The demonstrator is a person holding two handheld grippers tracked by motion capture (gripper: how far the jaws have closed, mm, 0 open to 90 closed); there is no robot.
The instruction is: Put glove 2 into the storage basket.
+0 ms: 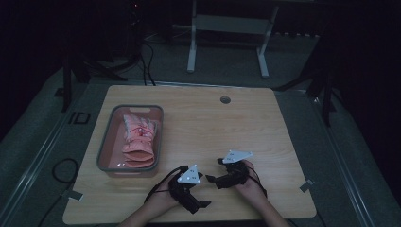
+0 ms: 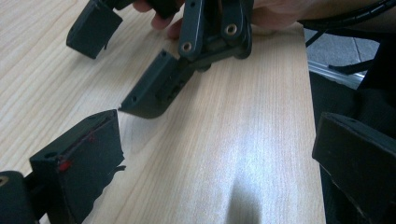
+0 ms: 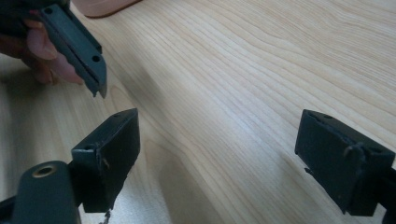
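Nearest the person, at about 6 o'clock on the desk [image 1: 246,123], the left gripper [image 1: 204,191] sits in the left hand [image 1: 163,198] close to the front edge, its grey three-cornered plate facing up and its jaws spread wide with only bare wood between them; in the left gripper view the same gripper [image 2: 219,163] shows one jaw low at 8 o'clock and the other at 4 o'clock, well apart. Just beside it, toward 3 o'clock, the right gripper [image 1: 213,171] is held in the right hand [image 1: 250,182], turned so its jaws point at the left one; they too stand open and hold nothing, as the right gripper view [image 3: 219,158] makes plain, with wood grain running between them. The tips of the two grippers are near each other but apart. Farther off, at about 10 o'clock, a grey bin [image 1: 105,146] rests on the desk, well apart from both grippers, and inside it lies a pink, folded item [image 1: 138,139], possibly cloth, though the dim light leaves that unsure. At 12 o'clock near the far edge is a small round cable hole [image 1: 225,100], and beyond the desk stands a white frame [image 1: 227,28] on the floor.
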